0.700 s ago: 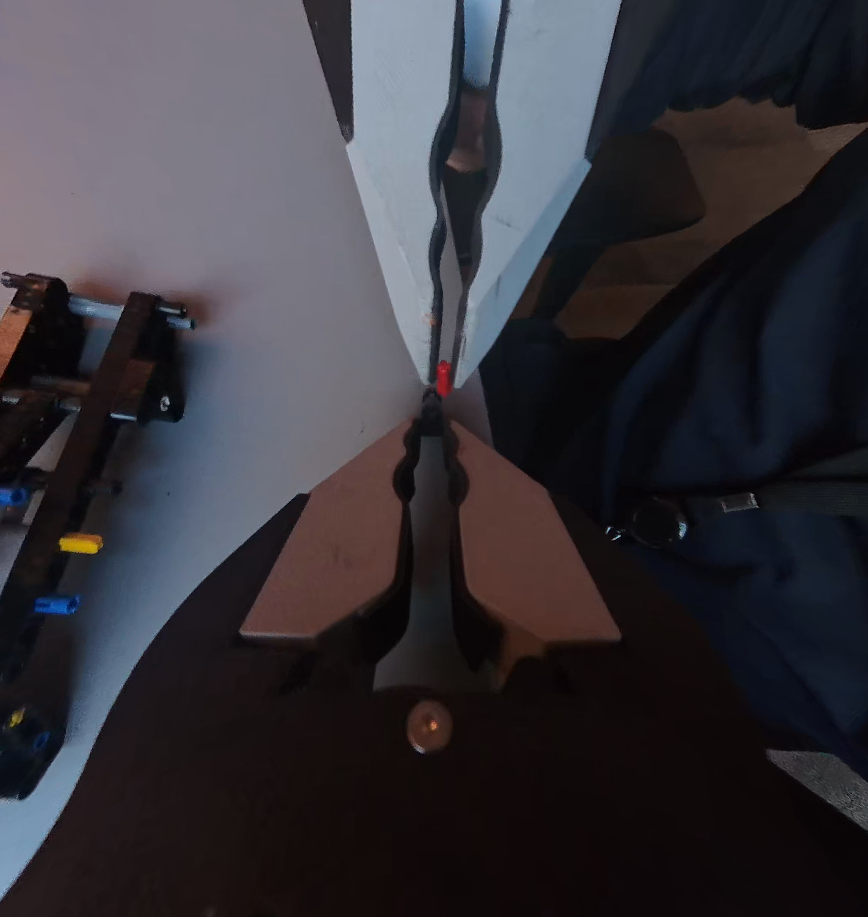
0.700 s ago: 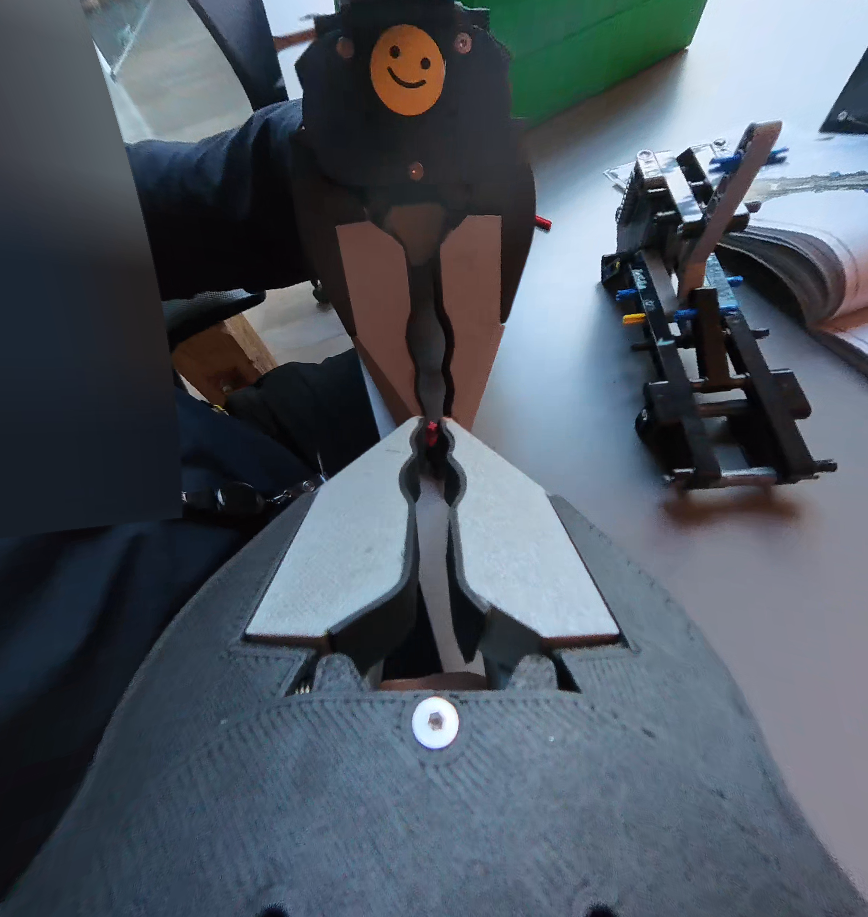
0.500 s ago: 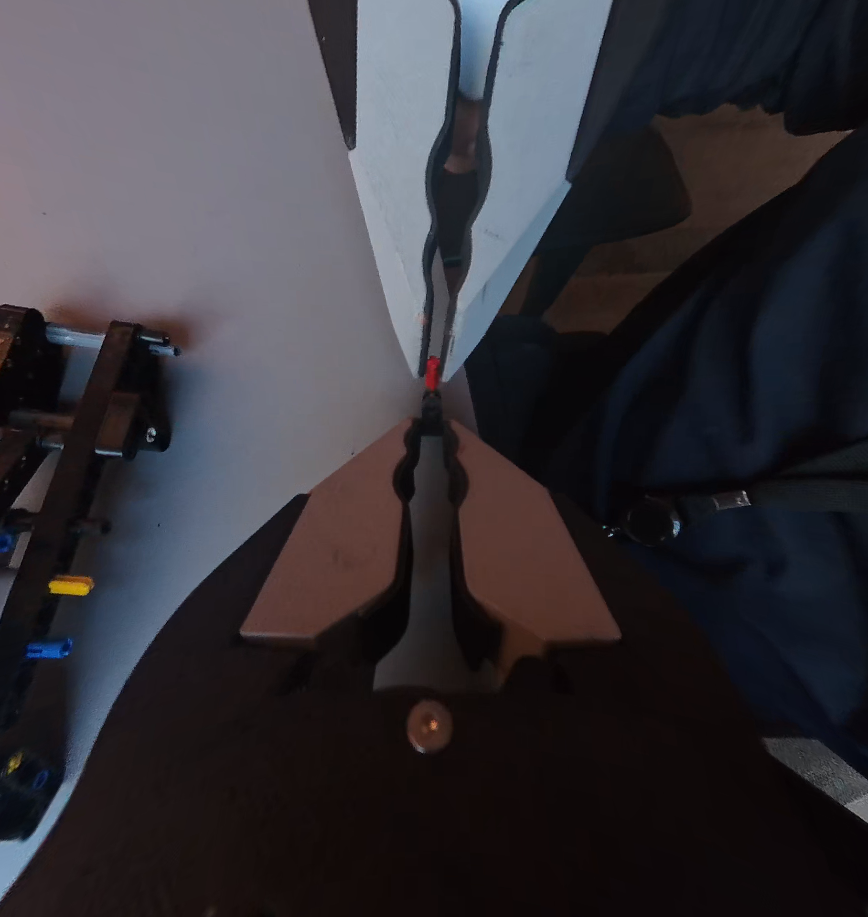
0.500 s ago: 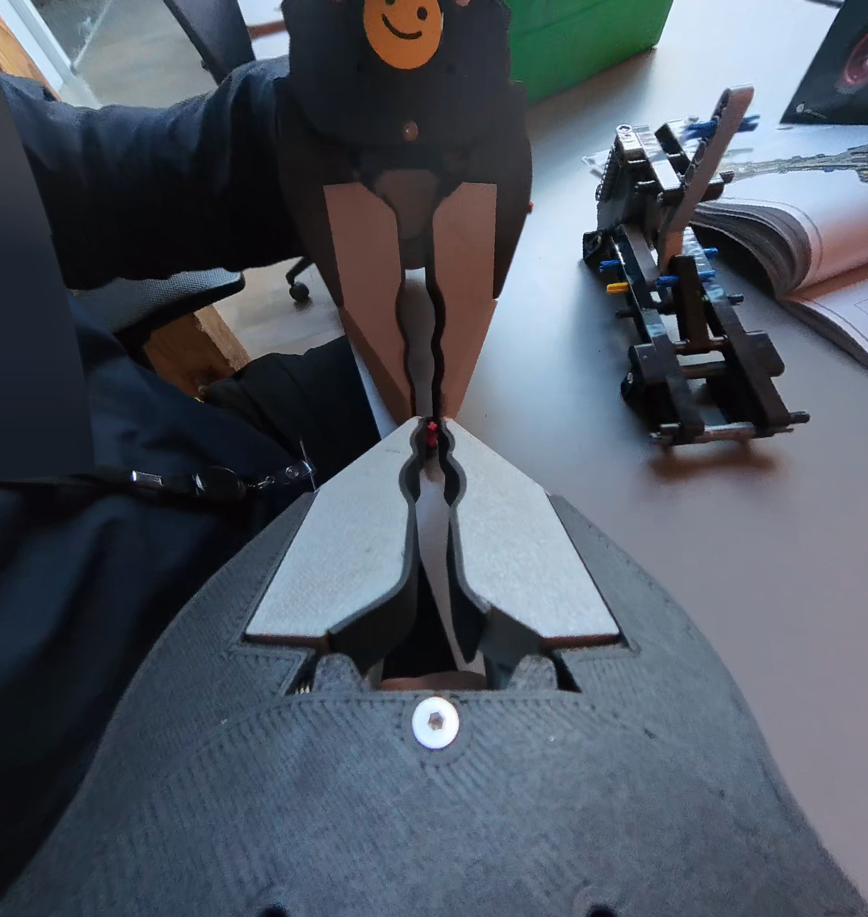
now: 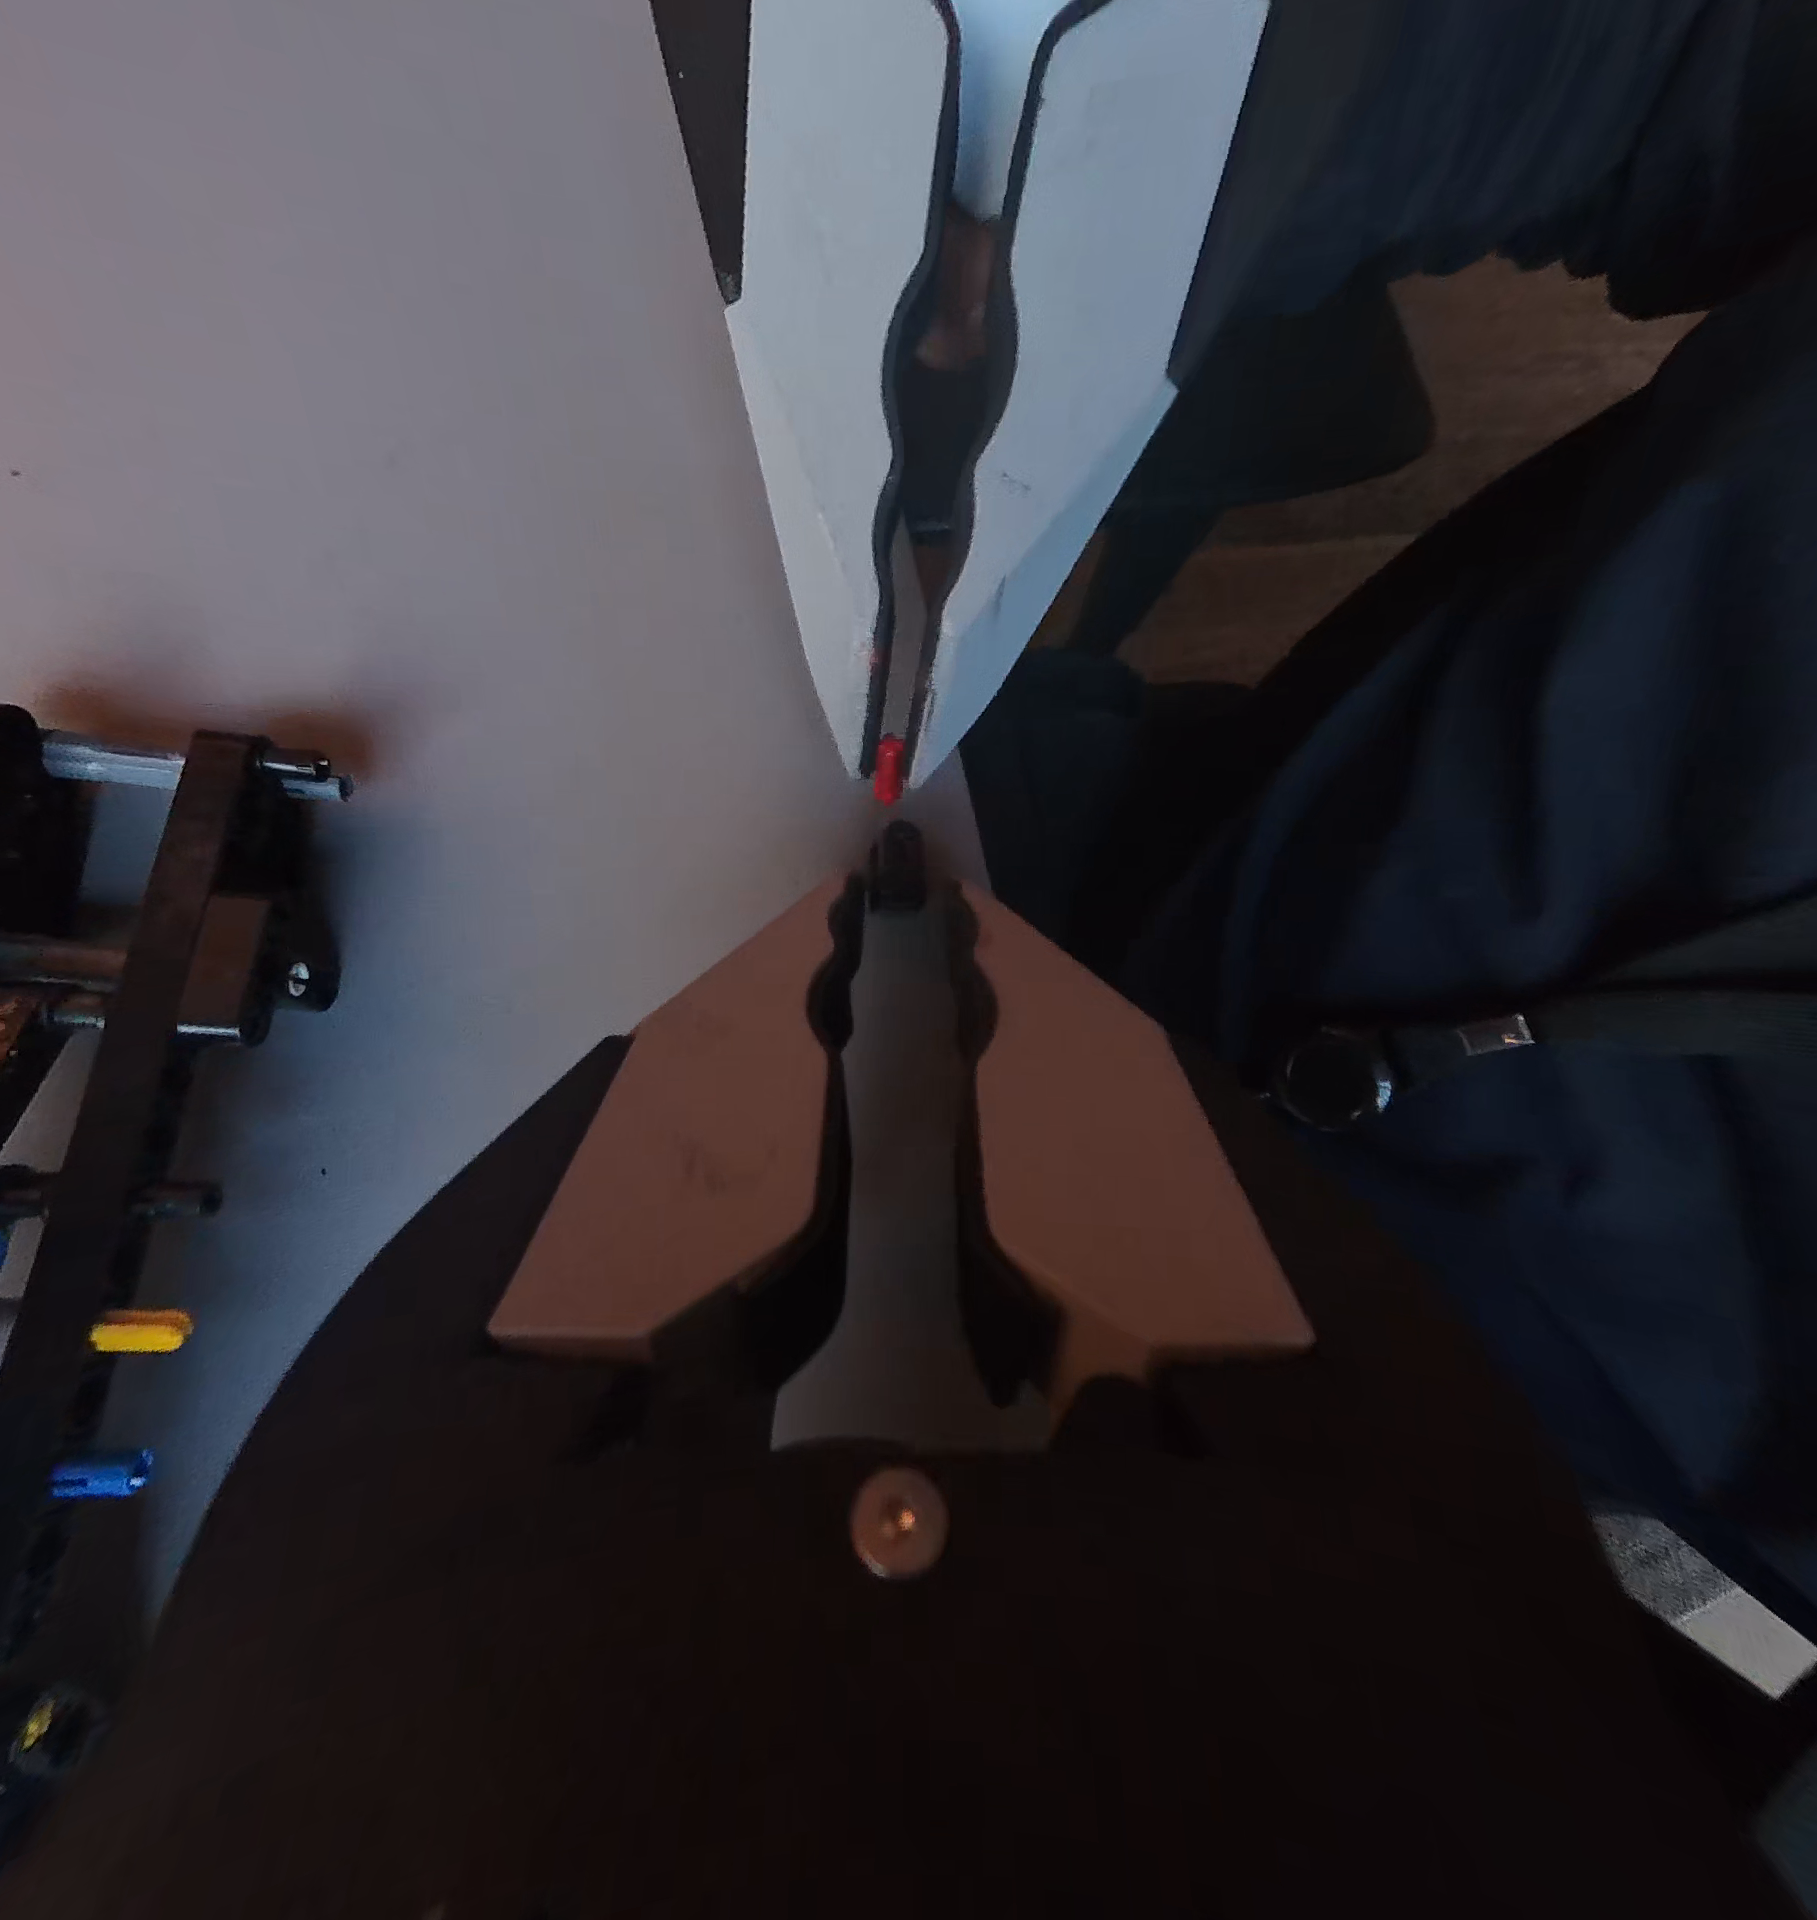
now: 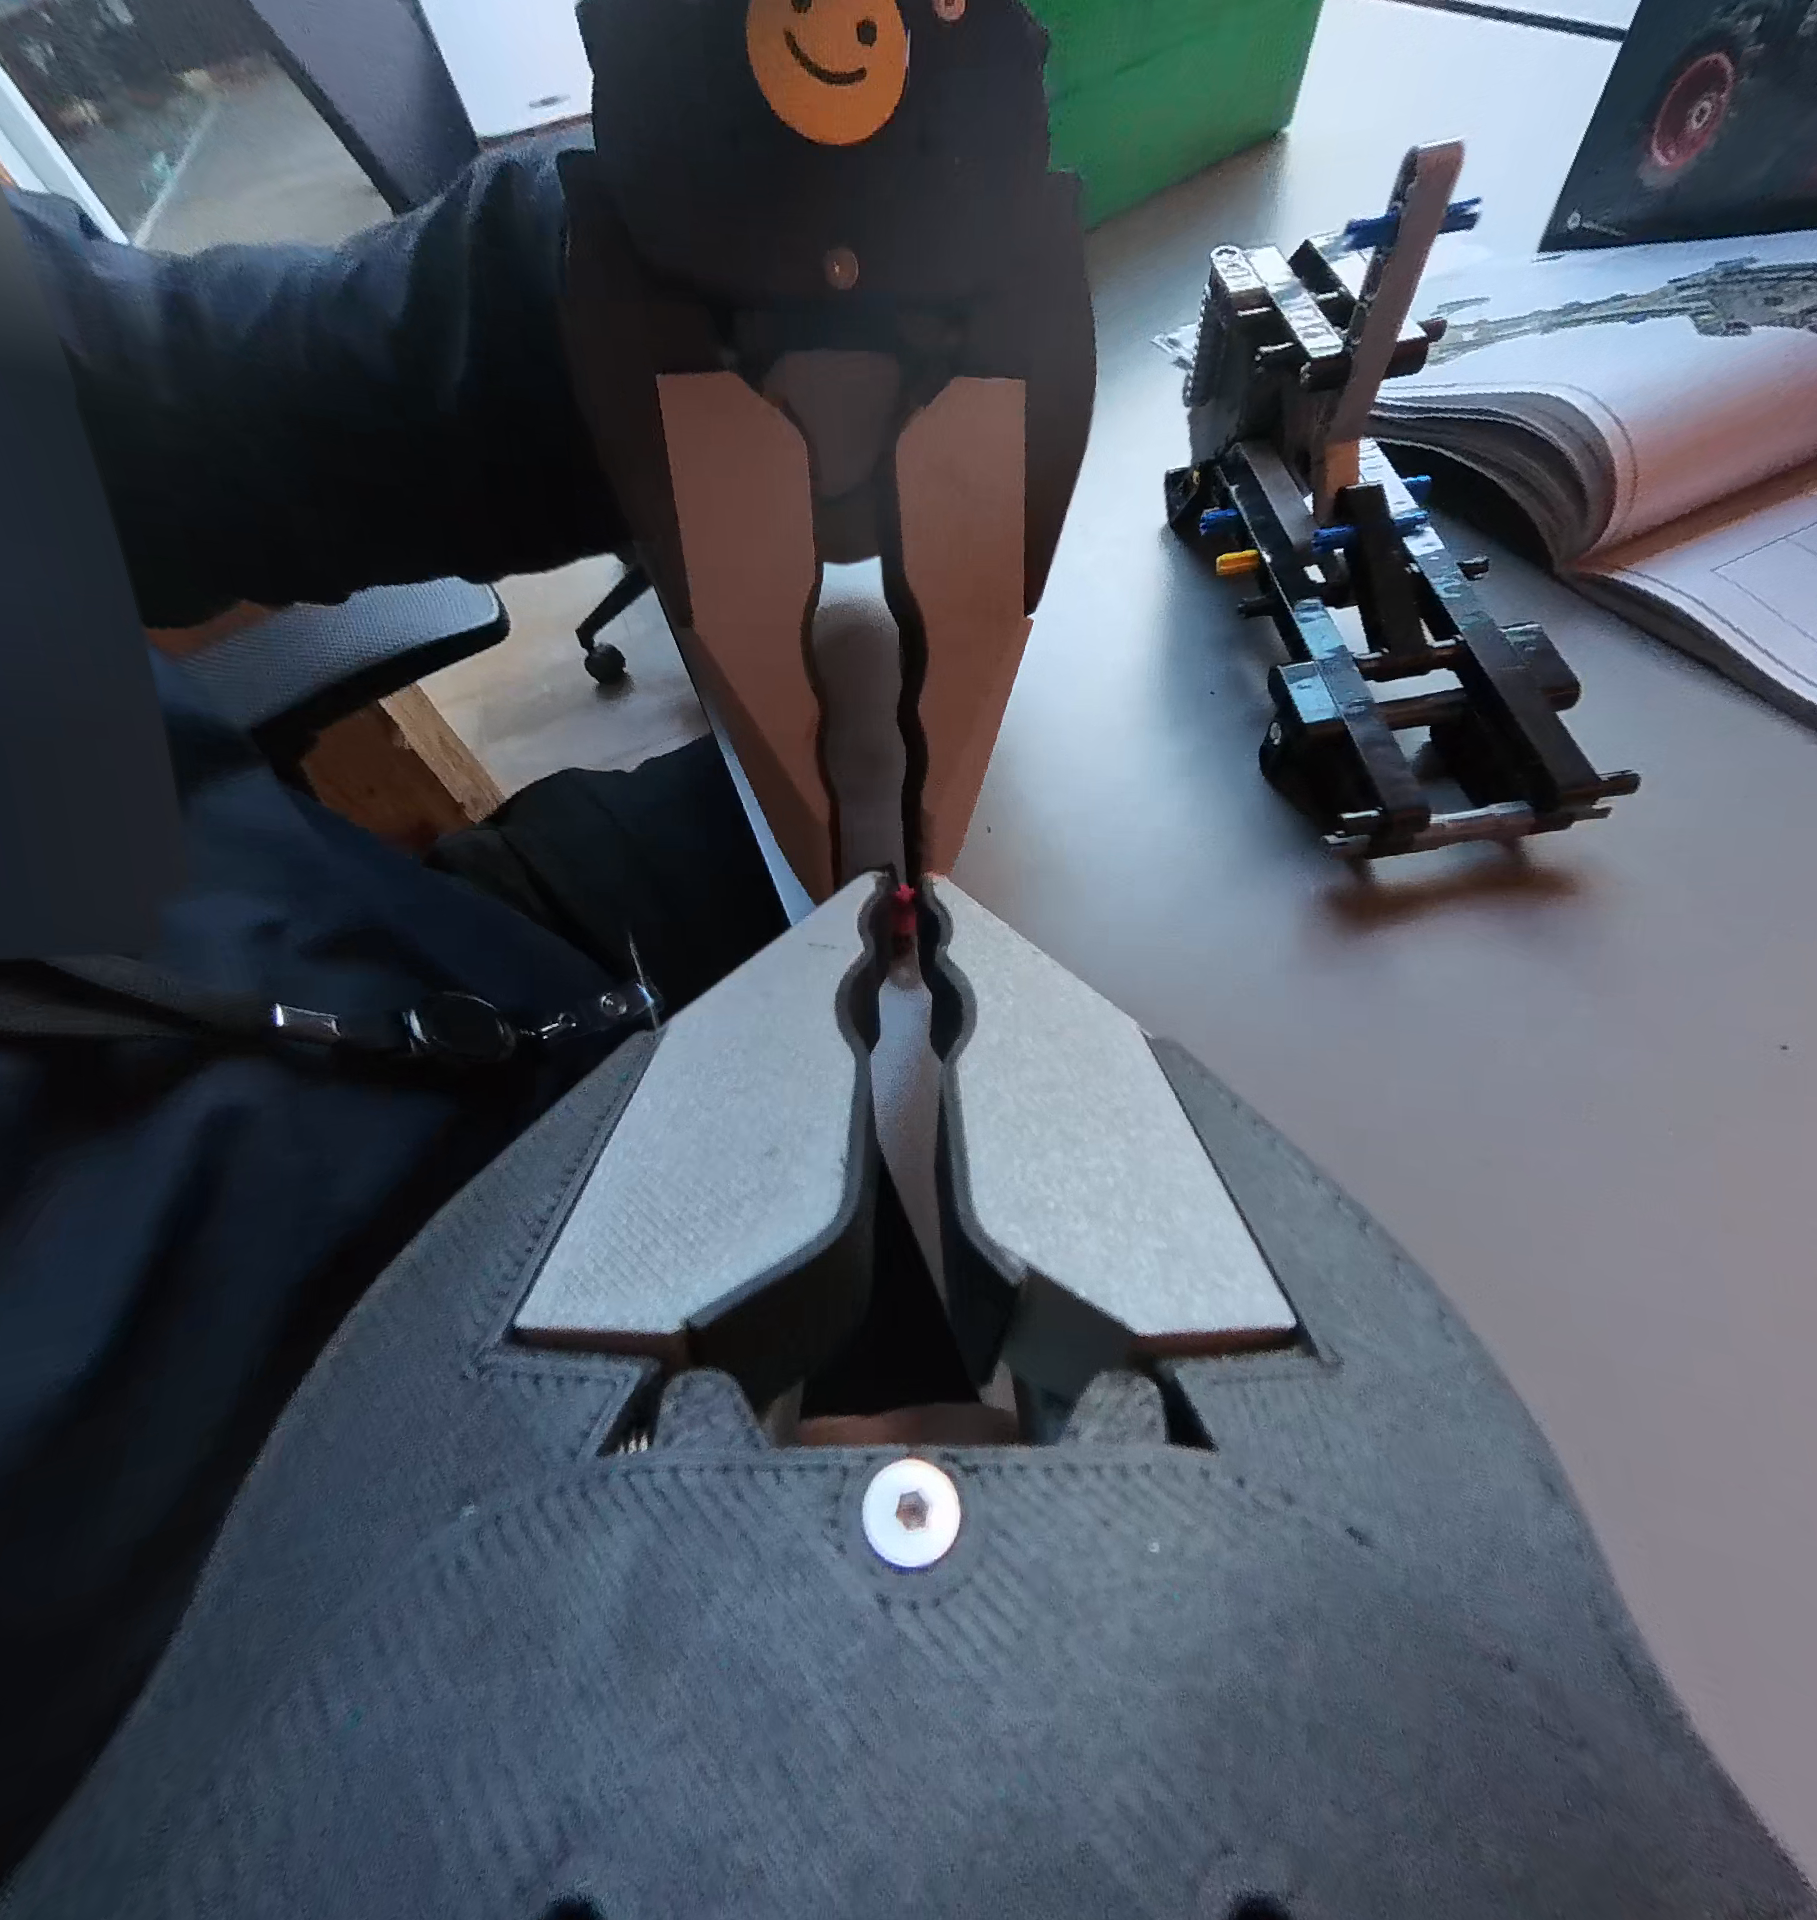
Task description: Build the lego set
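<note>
Lego chassis (image 6: 1392,623) parked on the tabletop (image 6: 1299,1143), well apart. Above the tabletop edge: left gripper (image 5: 899,868) fingers pinching a small black piece (image 5: 900,847), right gripper (image 6: 899,914) fingers pinching a red pin (image 5: 888,767), tips nearly touching. Mating step, apparently; next: precise axial alignment, gentle push.

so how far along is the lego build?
Done: a black chassis sits assembled on the table beside the open manual. In hand: right gripper pinches a red pin, left gripper a black piece, tip to tip but apart. Left: join them, fit to the chassis.
</note>
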`<state>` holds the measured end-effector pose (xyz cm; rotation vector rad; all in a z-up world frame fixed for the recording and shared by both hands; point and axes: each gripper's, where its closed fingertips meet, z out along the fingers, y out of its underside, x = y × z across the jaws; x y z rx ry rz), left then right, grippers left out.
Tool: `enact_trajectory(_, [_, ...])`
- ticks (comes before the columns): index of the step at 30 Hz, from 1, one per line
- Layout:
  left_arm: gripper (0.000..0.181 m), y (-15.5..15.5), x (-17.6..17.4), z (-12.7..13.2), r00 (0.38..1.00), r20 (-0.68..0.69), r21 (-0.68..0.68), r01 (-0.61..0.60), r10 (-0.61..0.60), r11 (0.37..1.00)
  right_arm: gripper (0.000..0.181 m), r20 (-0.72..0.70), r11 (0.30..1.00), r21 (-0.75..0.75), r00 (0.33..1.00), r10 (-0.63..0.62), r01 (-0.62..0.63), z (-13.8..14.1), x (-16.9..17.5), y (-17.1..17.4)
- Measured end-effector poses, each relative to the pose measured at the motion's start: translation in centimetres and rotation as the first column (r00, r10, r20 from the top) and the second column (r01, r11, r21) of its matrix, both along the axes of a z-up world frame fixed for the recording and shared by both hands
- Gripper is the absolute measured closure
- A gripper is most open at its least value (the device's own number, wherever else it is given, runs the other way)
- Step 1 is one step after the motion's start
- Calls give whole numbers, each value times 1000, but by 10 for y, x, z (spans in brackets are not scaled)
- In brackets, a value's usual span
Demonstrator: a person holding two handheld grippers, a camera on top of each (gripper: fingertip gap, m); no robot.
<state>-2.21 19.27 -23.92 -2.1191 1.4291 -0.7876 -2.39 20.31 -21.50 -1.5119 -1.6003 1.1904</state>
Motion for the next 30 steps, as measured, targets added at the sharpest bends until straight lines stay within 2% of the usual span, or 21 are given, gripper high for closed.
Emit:
enact_trajectory(3, [168, 0, 0, 2, 999, 32, -3, -7, 7, 1000, 181, -10, 1000, -9, 1000, 4, -4, 1, -2, -1])
enact_trajectory(6, [176, 0, 1, 6, 998, 67, 13, -7, 6, 1000, 181, -19, 1000, -15, 1000, 9, -9, 3, -3, -2])
enact_trajectory(17, [171, 2, 7, 7, 995, 104, -4, -4, 5, 1000, 181, -24, 1000, -16, 1000, 16, -17, 4, 0, -3])
enact_trajectory(30, [176, 1, 9, 6, 993, 119, -5, 4, -4, 1000, 181, -16, 1000, -6, 1000, 13, -13, 4, 0, -5])
